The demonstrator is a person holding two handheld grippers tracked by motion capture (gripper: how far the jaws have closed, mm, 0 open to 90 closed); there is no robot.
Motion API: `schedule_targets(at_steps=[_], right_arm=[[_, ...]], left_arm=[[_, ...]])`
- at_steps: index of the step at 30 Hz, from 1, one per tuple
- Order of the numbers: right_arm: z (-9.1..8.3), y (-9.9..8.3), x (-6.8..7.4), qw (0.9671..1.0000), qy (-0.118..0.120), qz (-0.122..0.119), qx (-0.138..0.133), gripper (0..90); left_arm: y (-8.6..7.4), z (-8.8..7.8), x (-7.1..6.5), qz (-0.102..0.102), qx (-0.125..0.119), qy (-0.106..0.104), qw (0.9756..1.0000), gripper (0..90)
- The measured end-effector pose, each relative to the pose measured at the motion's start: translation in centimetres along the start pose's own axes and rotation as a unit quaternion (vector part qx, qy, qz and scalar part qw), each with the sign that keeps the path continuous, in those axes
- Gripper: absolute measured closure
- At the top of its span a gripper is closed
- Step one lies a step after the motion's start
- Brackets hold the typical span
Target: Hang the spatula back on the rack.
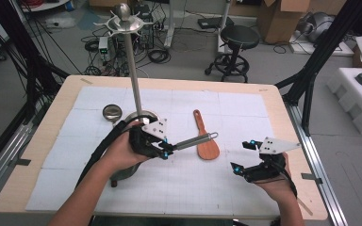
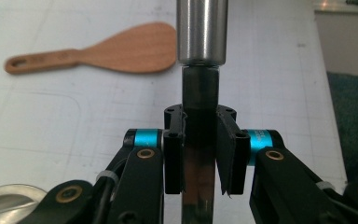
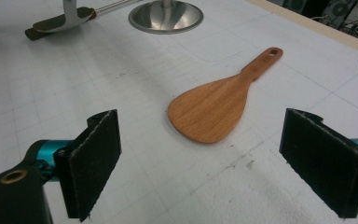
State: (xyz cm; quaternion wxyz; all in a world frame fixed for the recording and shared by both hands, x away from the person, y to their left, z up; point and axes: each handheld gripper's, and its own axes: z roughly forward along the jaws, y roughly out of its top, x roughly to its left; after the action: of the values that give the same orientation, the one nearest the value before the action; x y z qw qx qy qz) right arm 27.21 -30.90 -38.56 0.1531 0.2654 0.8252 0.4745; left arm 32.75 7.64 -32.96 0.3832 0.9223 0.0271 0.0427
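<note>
Two claws: our left claw (image 2: 200, 154) is clamped on a steel utensil handle (image 2: 200, 32) to keep it level, while our right claw (image 3: 214, 163) hangs wide open, empty, wooden spatula (image 3: 219, 105) just ahead between its jaws.

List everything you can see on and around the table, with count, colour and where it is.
Wooden spatula: one, reddish brown, flat on the mat, centre-right.
Metal utensil: one, silver, handle in the left gripper's jaws.
Rack stand: one, silver pole, round base left of centre.
Mat: one, white, gridded, covering the table.
Table: one, light wood.
Stool: one, black, on the floor behind.
Left gripper: black, shut on the utensil.
Right gripper: black, open, lower right.
</note>
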Motion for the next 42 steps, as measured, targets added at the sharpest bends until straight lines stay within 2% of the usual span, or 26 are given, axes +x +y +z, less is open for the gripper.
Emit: schedule_targets(at_steps=[3,6,14,17,27,31,35,42], right_arm=[[0.1,0.0,0.0,1.0,-0.003,0.0,0.002,11.4],[0.1,0.0,0.1,1.0,-0.004,-0.001,0.005,11.4],[0.0,0.0,0.0,1.0,-0.003,-0.002,0.003,11.5],[0.1,0.0,0.1,1.0,-0.002,-0.001,0.004,11.4],[0.2,0.0,0.1,1.0,0.0,-0.002,0.004,11.5],[0.2,0.0,0.1,1.0,0.0,-0.002,0.005,11.5],[0.2,0.0,0.1,1.0,0.002,-0.001,0.004,11.5],[0.3,0.0,0.2,0.9999,-0.004,-0.008,0.012,12.9]], left_arm=[[0.3,-1.4,0.2,-0.005,-0.015,0.004,0.9999,74.5],[0.4,-2.8,0.6,-0.014,-0.044,0.005,0.9989,74.6],[0.3,-6.6,1.1,-0.028,-0.107,0.018,0.9937,74.6],[0.1,-7.9,1.3,-0.038,-0.128,0.025,0.9907,74.6],[-0.9,-12.1,2.0,-0.048,-0.166,0.046,0.9839,74.5],[-1.4,-13.8,2.5,-0.057,-0.186,0.055,0.9793,74.6],[-2.3,-15.3,3.0,-0.071,-0.209,0.052,0.974,74.6],[-3.6,-16.8,4.0,-0.079,-0.22,0.043,0.9714,74.5]])
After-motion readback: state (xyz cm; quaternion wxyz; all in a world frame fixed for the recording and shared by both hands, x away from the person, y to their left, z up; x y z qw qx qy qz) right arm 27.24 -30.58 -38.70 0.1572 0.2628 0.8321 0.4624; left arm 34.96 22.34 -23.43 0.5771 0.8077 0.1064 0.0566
